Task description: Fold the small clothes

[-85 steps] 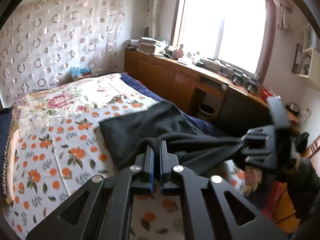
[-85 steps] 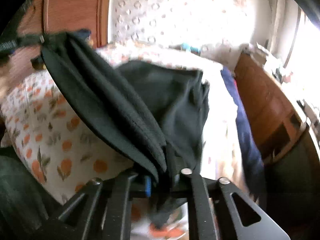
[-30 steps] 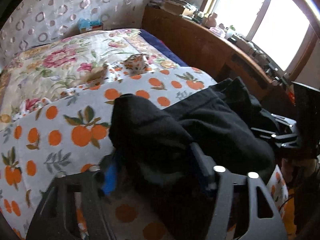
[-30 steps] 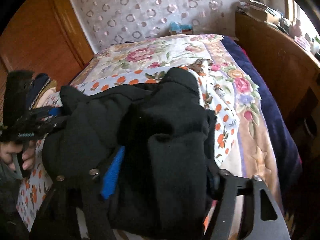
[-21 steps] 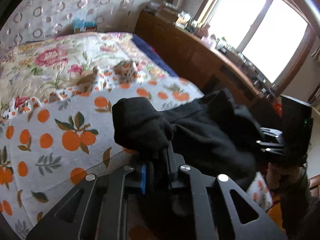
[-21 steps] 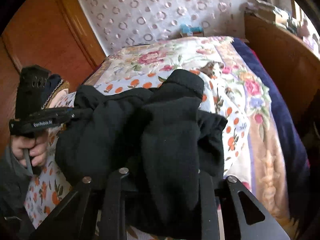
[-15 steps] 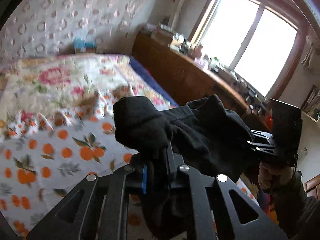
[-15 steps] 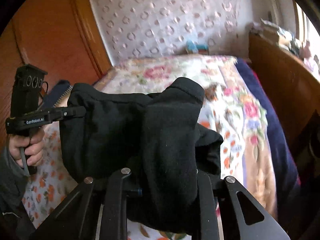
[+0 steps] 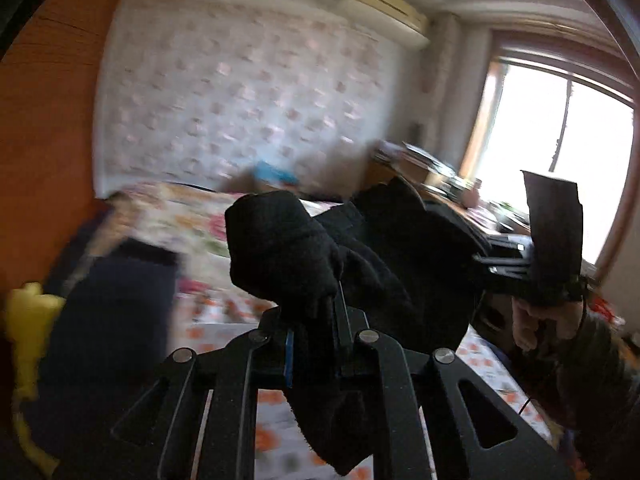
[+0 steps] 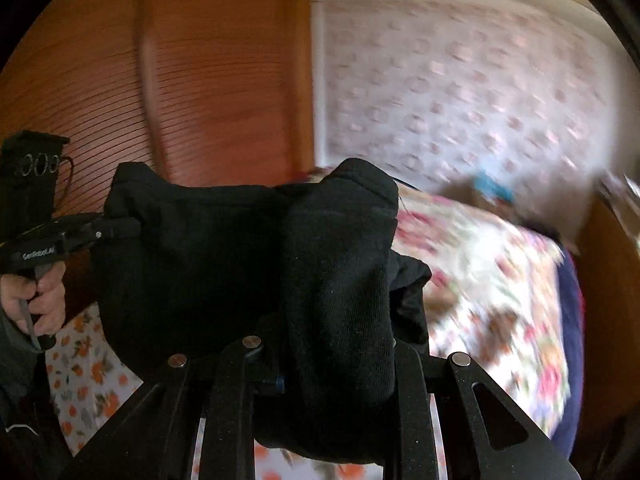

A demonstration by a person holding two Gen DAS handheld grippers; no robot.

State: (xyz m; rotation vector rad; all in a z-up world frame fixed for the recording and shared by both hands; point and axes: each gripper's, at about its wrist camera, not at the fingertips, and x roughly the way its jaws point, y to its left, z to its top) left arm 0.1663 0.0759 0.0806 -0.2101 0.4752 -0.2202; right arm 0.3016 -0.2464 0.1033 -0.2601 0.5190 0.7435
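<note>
Nearby, floral bedspread (image 10: pixel 492 264) behind black garment (image 10: pixel 240 256)

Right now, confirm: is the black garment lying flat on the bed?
No, the black garment hangs bunched between both grippers, lifted above the bed.

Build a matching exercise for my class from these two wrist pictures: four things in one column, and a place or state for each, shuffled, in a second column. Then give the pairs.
Things
1. black fleece garment
2. cream wall air conditioner
3. orange-print white bedsheet
4. reddish-brown wooden wardrobe

Places or states
A. mounted high, near the ceiling
B. spread on the bed, below the garment
C. lifted, clamped by the left gripper and the right gripper
D. standing tall behind the raised cloth

Pairs: 1-C, 2-A, 3-B, 4-D
</note>
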